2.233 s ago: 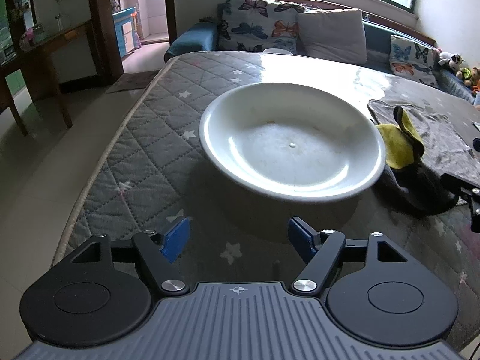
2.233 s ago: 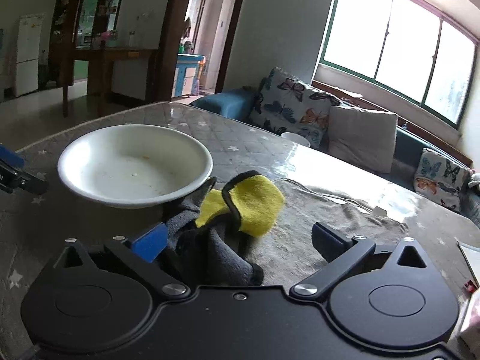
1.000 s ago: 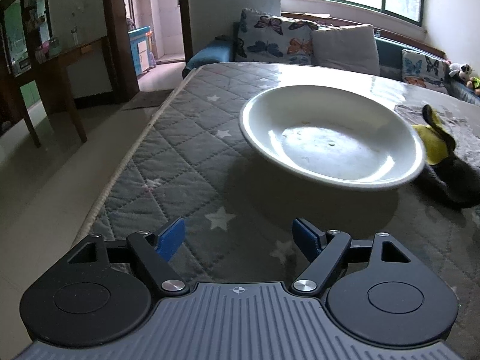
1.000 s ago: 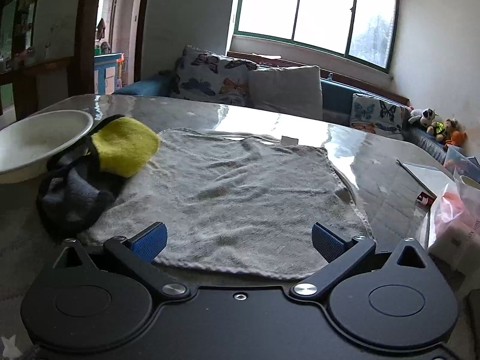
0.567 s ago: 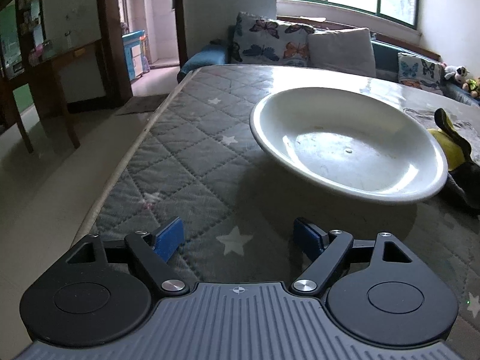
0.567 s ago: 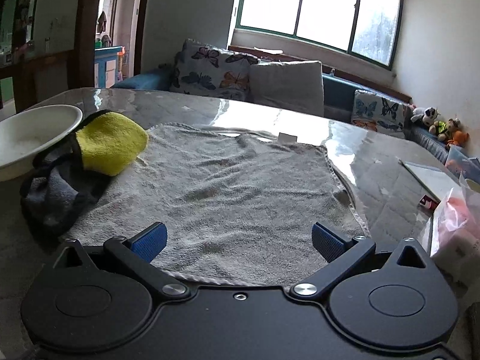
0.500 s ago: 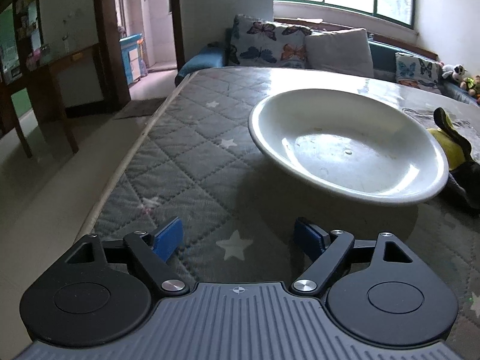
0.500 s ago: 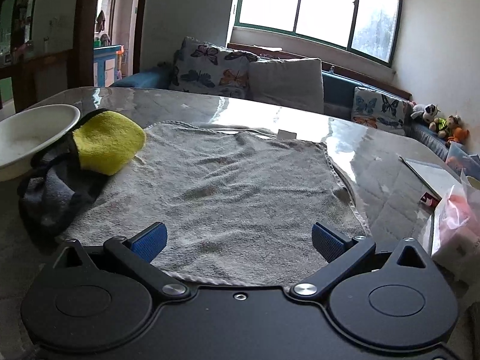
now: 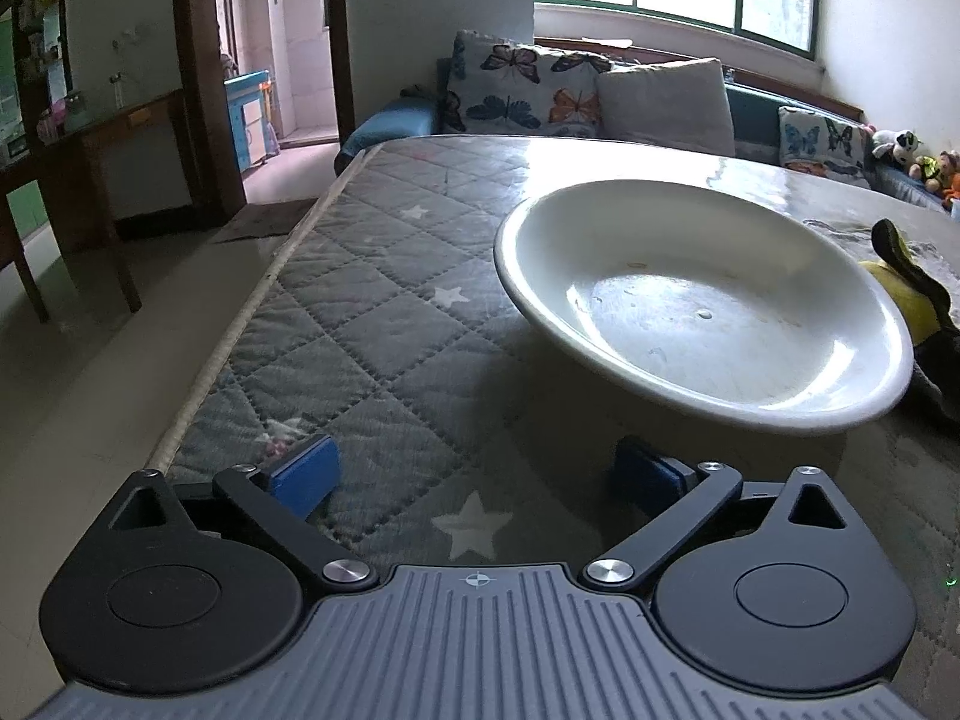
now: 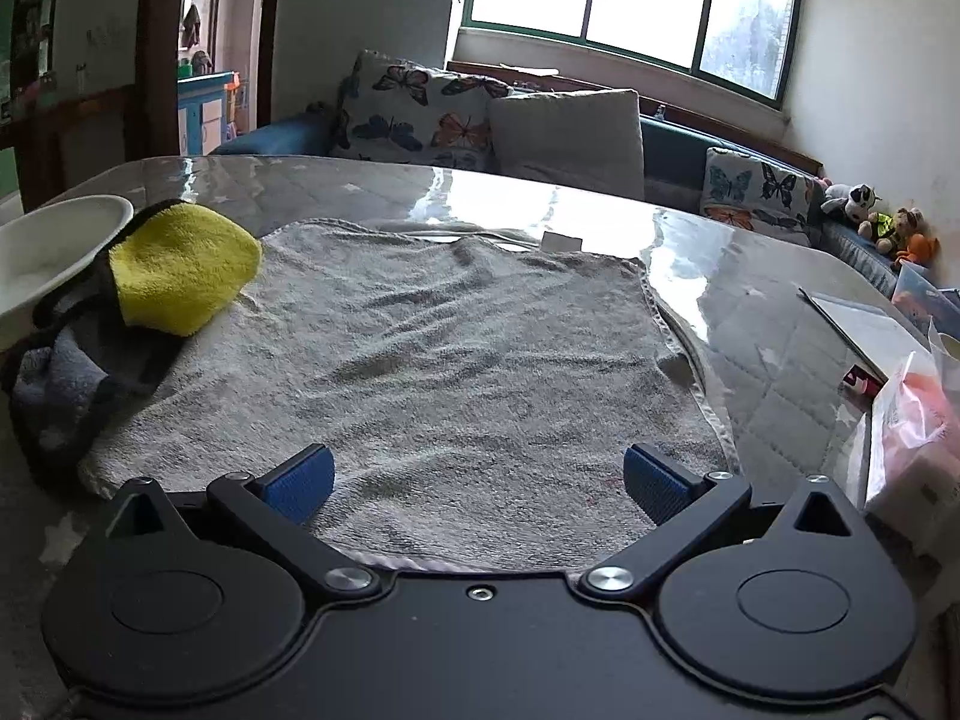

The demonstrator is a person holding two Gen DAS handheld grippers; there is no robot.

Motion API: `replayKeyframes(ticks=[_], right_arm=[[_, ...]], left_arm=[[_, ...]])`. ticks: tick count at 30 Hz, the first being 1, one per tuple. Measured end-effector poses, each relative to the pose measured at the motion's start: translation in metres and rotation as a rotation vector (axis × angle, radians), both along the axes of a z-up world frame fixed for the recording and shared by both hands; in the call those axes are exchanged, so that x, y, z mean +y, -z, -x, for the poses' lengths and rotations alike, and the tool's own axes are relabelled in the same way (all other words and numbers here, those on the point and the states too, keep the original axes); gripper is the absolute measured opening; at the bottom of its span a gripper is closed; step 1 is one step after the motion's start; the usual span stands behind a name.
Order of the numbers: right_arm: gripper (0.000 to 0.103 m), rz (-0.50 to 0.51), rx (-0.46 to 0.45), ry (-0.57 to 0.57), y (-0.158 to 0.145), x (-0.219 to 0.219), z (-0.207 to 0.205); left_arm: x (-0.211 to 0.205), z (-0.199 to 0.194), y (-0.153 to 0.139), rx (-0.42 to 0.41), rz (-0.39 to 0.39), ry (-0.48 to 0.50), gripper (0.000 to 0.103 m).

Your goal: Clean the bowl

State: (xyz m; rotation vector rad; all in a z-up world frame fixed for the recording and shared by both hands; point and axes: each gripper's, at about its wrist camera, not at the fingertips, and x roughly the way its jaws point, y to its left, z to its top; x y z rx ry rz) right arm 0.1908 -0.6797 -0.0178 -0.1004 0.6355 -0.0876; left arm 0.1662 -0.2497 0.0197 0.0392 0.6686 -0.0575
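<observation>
A wide white bowl (image 9: 696, 300) with a few specks inside sits on the quilted grey table (image 9: 384, 324), ahead and to the right of my left gripper (image 9: 474, 474), which is open and holds nothing. The bowl's rim (image 10: 54, 240) also shows at the far left of the right wrist view. A crumpled yellow and grey cloth (image 10: 174, 267) lies against the bowl, partly on a flat grey towel (image 10: 456, 360). My right gripper (image 10: 477, 480) hovers open over the towel's near edge, empty.
The table's left edge (image 9: 240, 324) drops to a tiled floor. Papers (image 10: 864, 324) and a plastic bag (image 10: 918, 420) lie at the table's right side. A sofa with butterfly cushions (image 10: 420, 108) and soft toys stands behind the table.
My right gripper has swung away from the cloth and bowl to face the flat towel. My left gripper has shifted left and lower, so the bowl sits further right.
</observation>
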Motion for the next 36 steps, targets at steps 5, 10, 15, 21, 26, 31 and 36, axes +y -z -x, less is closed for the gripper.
replayKeyframes(ticks=[5, 10, 15, 21, 26, 31, 36], right_arm=[[0.103, -0.010, 0.006, -0.001, 0.002, -0.003, -0.002], [0.103, -0.064, 0.021, 0.000, 0.003, -0.011, -0.003], [0.103, -0.104, 0.032, 0.000, 0.004, -0.017, -0.005], [0.103, -0.117, 0.035, -0.001, 0.004, -0.018, -0.005], [0.103, -0.120, 0.034, -0.001, 0.005, -0.018, -0.006], [0.103, -0.124, 0.034, -0.001, 0.006, -0.019, -0.006], [0.103, -0.126, 0.034, -0.001, 0.006, -0.020, -0.006]], left_arm=[[0.001, -0.007, 0.000, 0.005, -0.001, 0.013, 0.102], [0.003, -0.014, 0.001, 0.006, -0.001, 0.039, 0.103], [0.006, -0.020, 0.003, 0.006, 0.008, 0.058, 0.103], [0.005, -0.030, 0.006, 0.000, 0.007, 0.058, 0.103], [0.003, -0.031, 0.005, 0.000, 0.009, 0.058, 0.103], [0.002, -0.033, 0.006, -0.001, 0.009, 0.058, 0.103], [0.001, -0.031, 0.006, 0.000, 0.012, 0.058, 0.103]])
